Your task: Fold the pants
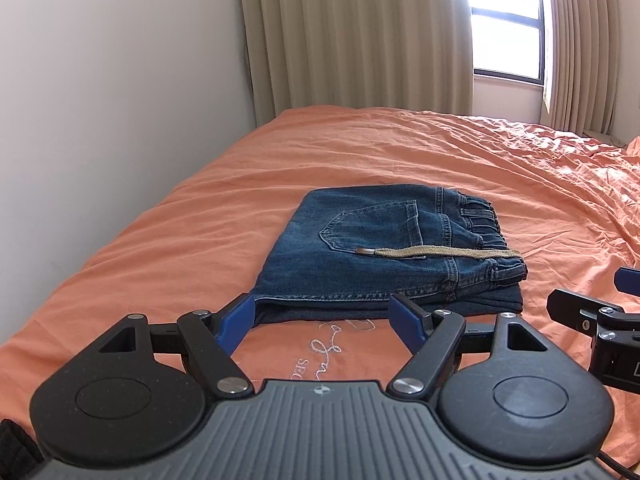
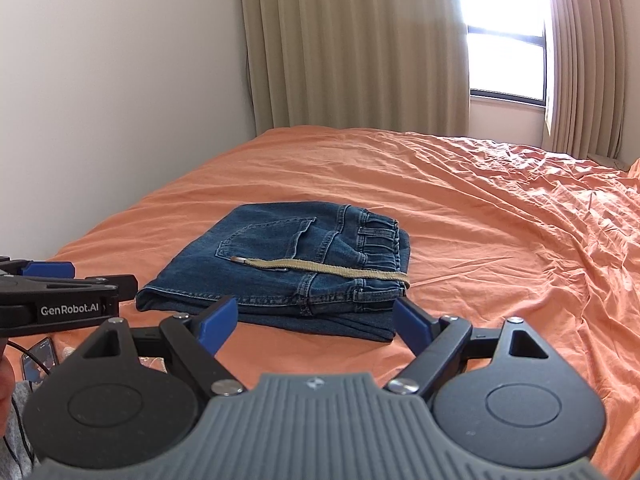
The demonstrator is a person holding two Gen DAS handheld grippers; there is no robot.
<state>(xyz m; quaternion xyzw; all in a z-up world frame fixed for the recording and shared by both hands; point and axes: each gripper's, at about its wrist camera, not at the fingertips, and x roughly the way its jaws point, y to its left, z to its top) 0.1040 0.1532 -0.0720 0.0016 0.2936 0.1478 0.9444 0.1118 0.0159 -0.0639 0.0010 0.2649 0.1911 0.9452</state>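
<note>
Blue denim pants (image 1: 384, 256) lie folded into a compact rectangle on the orange bed sheet (image 1: 200, 216), back pocket up, with a beige drawstring (image 1: 440, 253) lying across them. My left gripper (image 1: 322, 312) hovers open just short of the pants' near edge, with nothing between its blue fingers. In the right wrist view the same pants (image 2: 288, 268) sit ahead, drawstring (image 2: 328, 269) on top. My right gripper (image 2: 316, 316) is open at their near edge, holding nothing. Each gripper shows at the edge of the other's view: the right one (image 1: 600, 312) and the left one (image 2: 60, 292).
The bed (image 2: 480, 220) runs along a white wall (image 1: 100, 100) on the left. Beige curtains (image 1: 360, 32) and a bright window (image 1: 508, 20) stand behind it. A phone (image 2: 40, 360) with a cable lies at the lower left near a hand. White embroidery (image 1: 332, 348) marks the sheet.
</note>
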